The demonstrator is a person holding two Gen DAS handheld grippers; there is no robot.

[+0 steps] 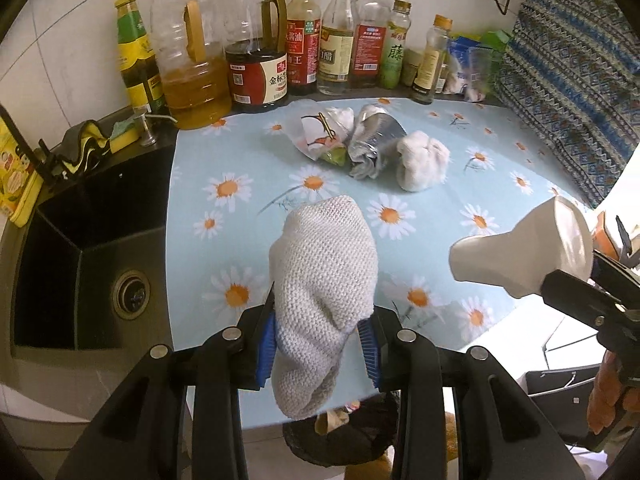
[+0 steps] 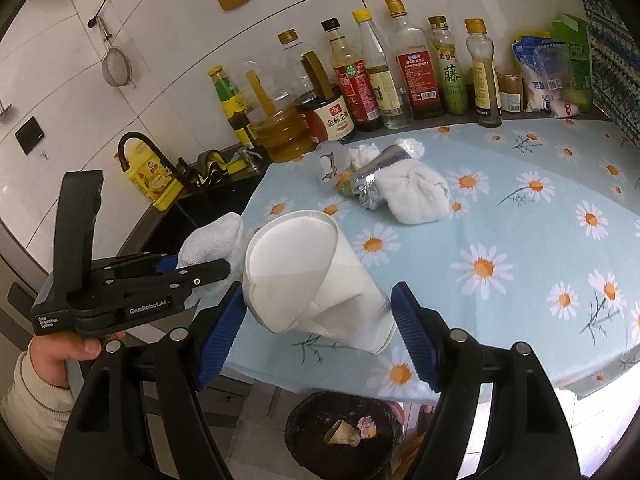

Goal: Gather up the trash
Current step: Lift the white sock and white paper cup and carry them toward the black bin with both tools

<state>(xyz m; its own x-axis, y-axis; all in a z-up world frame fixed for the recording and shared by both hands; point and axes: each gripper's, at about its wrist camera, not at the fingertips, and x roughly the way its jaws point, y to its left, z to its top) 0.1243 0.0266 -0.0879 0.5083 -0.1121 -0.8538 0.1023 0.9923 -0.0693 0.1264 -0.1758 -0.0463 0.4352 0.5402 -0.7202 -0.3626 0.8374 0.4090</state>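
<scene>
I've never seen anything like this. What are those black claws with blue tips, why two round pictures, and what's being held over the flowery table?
No robot here: a person holds a hand-operated gripper in each hand, each carrying a wide-angle camera looking along its fingers. One picture comes from the left gripper, shut on a white knitted cloth. The other comes from the right gripper, squeezing a crumpled paper cup. On the daisy tablecloth remain a plastic bag, a foil wrapper and a wadded white cloth. Below the table edge stands a trash bin with scraps inside.
</scene>
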